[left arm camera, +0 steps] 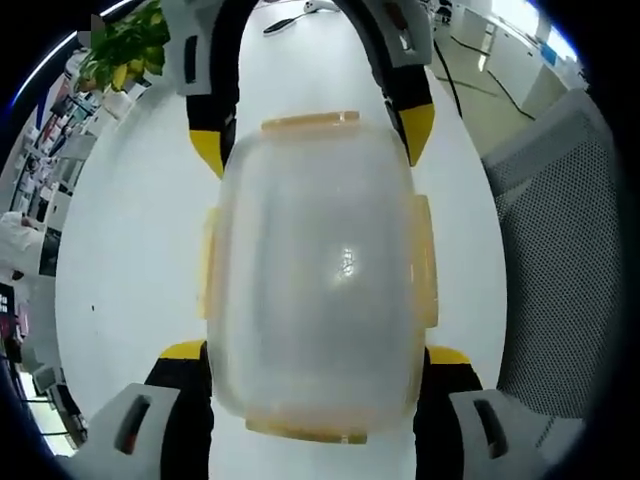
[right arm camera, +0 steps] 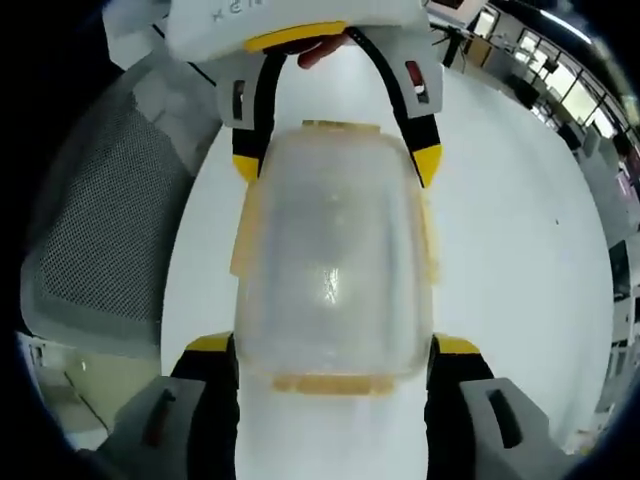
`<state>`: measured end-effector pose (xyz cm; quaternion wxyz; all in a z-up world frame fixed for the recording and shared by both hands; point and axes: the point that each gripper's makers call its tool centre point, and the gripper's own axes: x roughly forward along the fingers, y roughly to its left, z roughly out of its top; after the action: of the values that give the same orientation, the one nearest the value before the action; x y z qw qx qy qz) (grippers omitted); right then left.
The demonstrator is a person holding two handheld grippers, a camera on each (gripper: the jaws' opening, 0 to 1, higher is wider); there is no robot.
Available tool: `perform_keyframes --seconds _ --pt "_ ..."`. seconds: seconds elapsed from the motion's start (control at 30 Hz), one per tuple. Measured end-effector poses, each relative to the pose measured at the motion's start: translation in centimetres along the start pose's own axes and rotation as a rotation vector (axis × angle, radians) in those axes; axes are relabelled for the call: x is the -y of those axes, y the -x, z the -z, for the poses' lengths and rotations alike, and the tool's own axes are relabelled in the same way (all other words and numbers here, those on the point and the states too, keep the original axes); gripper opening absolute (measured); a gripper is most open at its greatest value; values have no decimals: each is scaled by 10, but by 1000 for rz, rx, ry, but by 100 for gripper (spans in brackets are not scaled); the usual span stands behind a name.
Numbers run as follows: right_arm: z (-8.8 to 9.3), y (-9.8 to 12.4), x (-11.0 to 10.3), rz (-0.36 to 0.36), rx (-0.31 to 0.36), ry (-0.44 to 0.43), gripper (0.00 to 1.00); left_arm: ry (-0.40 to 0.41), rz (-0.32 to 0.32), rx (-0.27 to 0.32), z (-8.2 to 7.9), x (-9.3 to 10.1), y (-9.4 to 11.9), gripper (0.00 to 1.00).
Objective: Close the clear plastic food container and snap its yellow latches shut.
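Yellow-tipped jaws of the left gripper (left arm camera: 316,352) are seen set against both sides of the clear plastic food container (left arm camera: 318,270), clamped on it. From the opposite end, the right gripper (right arm camera: 333,345) is likewise closed on the container's sides. The container is held between both tongs above the middle of the white tabletop (left arm camera: 130,250). Its lid appears seated; whether the yellow latches (left arm camera: 309,121) are snapped cannot be told. A mesh chair (left arm camera: 560,260) stands beyond the tabletop's edge.
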<state>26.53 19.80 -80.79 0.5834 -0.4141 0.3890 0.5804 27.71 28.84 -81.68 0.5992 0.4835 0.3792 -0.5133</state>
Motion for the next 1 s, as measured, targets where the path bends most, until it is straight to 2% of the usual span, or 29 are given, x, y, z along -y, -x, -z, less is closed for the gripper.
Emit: perform_keyframes --seconds 0.13,0.23,0.47,0.6,0.73,1.0 --pt "-8 -2 0 0 57 -8 74 0 1 -1 8 0 2 80" --pt "-12 -4 -1 -1 66 -11 74 -3 2 4 11 1 3 80" --pt "-20 -8 -1 -13 23 2 74 7 1 8 19 2 5 80" --pt "-20 -10 0 -24 10 1 75 17 2 49 19 1 7 81" --pt "-23 -13 0 -31 18 -16 76 8 4 34 22 1 6 81" --pt "-34 -19 1 -36 -8 -23 77 6 3 28 33 0 9 81"
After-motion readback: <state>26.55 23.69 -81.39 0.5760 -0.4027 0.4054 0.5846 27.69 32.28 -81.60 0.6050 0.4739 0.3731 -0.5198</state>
